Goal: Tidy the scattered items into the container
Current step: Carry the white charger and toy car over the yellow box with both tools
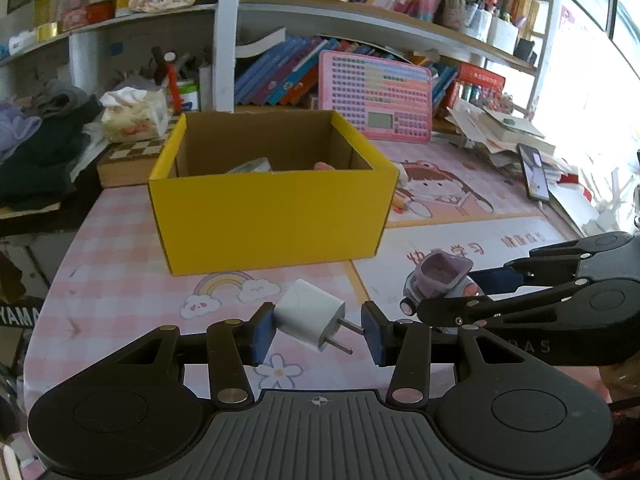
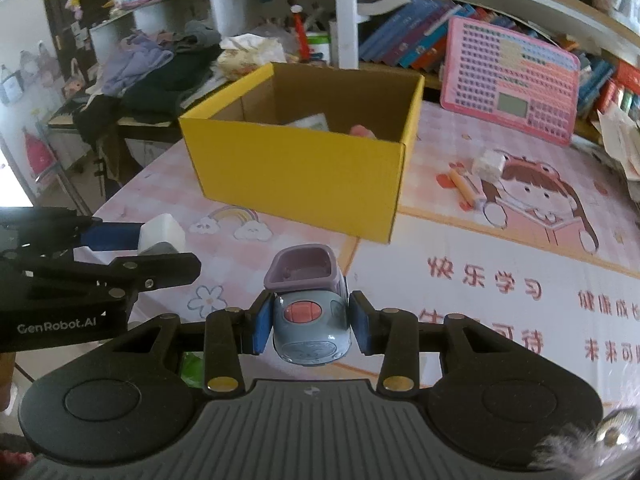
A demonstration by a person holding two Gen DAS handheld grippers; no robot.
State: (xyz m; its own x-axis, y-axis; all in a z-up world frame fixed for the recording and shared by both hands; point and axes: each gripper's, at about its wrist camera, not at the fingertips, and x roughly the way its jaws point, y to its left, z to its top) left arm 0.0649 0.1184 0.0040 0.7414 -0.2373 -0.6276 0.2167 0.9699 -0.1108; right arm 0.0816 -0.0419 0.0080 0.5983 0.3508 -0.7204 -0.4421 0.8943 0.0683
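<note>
A white charger plug (image 1: 308, 316) hangs above the pink mat, and my left gripper (image 1: 318, 330) is shut on it: one pad sits on its body, the other on its prongs. To its right my right gripper (image 1: 452, 292) grips a small grey-and-purple toy car (image 1: 436, 280). In the right wrist view the right gripper (image 2: 310, 326) is shut on the toy car (image 2: 308, 320), nose toward the camera. The left gripper (image 2: 120, 248) holds the plug (image 2: 162, 234) at the left. The yellow box (image 1: 272, 216) (image 2: 304, 176) stands open ahead of both, with a pale packet and a pink item inside.
A white cube (image 2: 487, 165) and an orange stick (image 2: 464, 190) lie on the mat right of the box. A pink keyboard toy (image 1: 376, 96) leans on the bookshelf behind. A phone (image 1: 534, 172) and papers sit at right; clothes (image 1: 44, 152) pile up at left.
</note>
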